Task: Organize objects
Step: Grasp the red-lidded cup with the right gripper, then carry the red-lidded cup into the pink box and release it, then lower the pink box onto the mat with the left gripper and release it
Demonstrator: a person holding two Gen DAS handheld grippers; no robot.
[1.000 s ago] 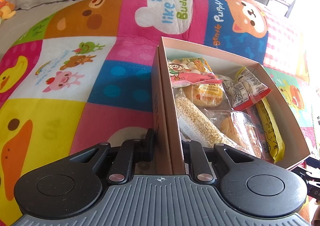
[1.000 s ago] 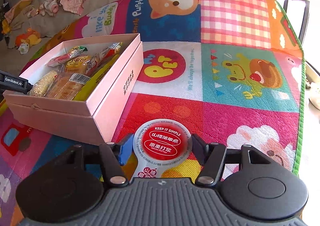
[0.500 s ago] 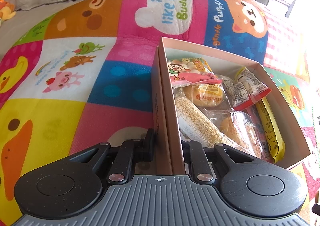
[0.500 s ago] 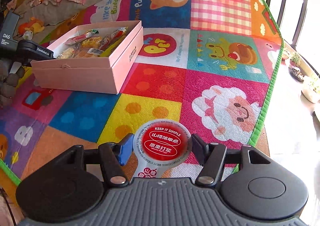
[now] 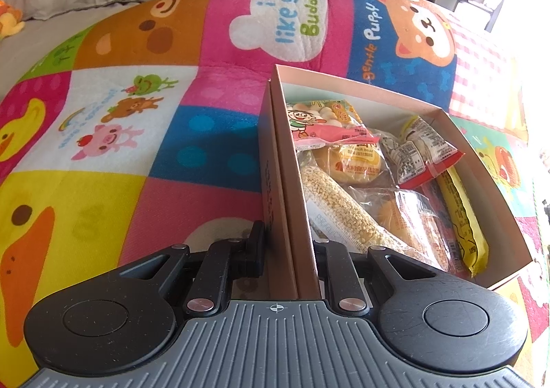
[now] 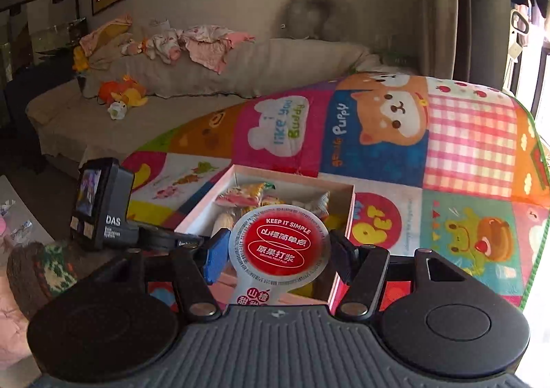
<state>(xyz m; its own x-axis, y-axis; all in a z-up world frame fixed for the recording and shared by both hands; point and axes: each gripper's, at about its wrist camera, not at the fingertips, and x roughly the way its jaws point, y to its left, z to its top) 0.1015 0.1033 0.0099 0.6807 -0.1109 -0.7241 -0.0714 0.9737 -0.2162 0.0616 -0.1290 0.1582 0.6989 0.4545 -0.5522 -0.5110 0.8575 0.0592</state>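
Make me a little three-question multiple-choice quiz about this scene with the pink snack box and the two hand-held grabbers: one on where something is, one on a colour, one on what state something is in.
1. Where does the left gripper grip the pink box?
A. On its side wall
B. On its far corner
C. Under its base

2. What colour is the round centre of the snack cup's lid?
A. Green
B. Red
C. Blue

3. What state is the right gripper in?
A. Open and empty
B. Shut on nothing
C. Shut on the snack cup

Answers: 1 A, the wall runs between its fingers. 2 B, a red disc with white lettering. 3 C, its pads press the cup's sides.
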